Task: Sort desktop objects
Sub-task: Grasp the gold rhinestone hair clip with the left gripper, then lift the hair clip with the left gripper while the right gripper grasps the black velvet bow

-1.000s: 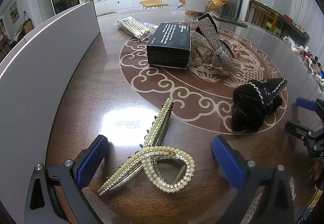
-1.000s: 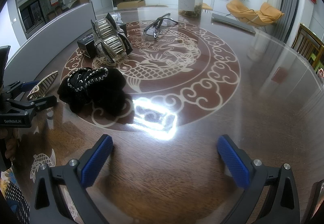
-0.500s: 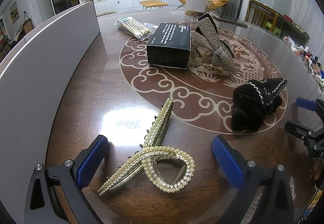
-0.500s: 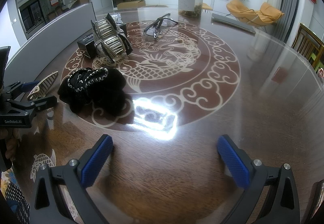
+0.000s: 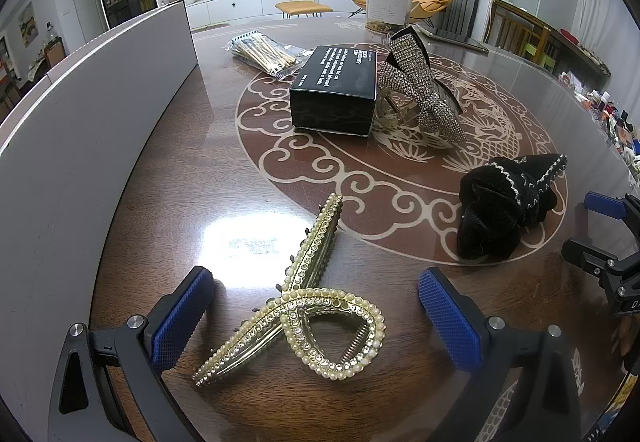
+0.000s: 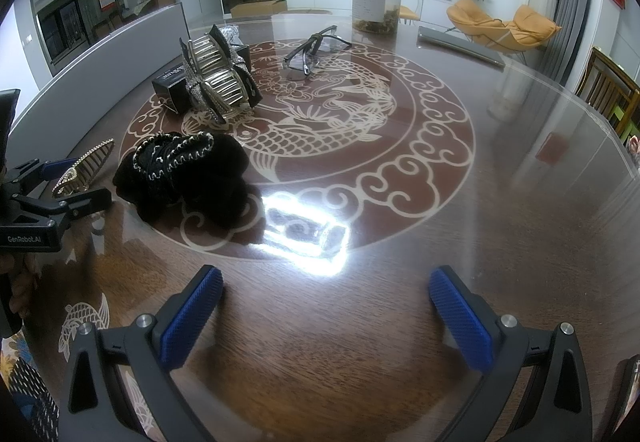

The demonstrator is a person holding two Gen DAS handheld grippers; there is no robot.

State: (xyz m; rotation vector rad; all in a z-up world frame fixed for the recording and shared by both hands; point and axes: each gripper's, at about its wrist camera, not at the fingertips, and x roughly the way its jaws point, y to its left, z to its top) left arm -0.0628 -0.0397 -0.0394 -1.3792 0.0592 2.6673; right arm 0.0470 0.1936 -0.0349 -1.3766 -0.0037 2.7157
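Note:
A gold pearl-studded hair claw (image 5: 304, 306) lies on the wooden table between the wide-apart fingers of my left gripper (image 5: 316, 318), which is open. A black velvet bow clip (image 5: 504, 202) rests to its right, and shows as the black bow clip (image 6: 180, 174) in the right wrist view. Further back stand a black box (image 5: 336, 90) and a rhinestone bow clip (image 5: 420, 90). My right gripper (image 6: 324, 318) is open over bare table, with nothing between its fingers. Eyeglasses (image 6: 312, 50) lie beyond.
A curved grey partition (image 5: 80, 114) walls the table's left side. A bag of sticks (image 5: 264, 54) and a clear jar (image 6: 376, 2) sit at the back. A flat grey device (image 6: 460, 46) lies at the far right. The other gripper (image 6: 36, 206) appears at the left edge.

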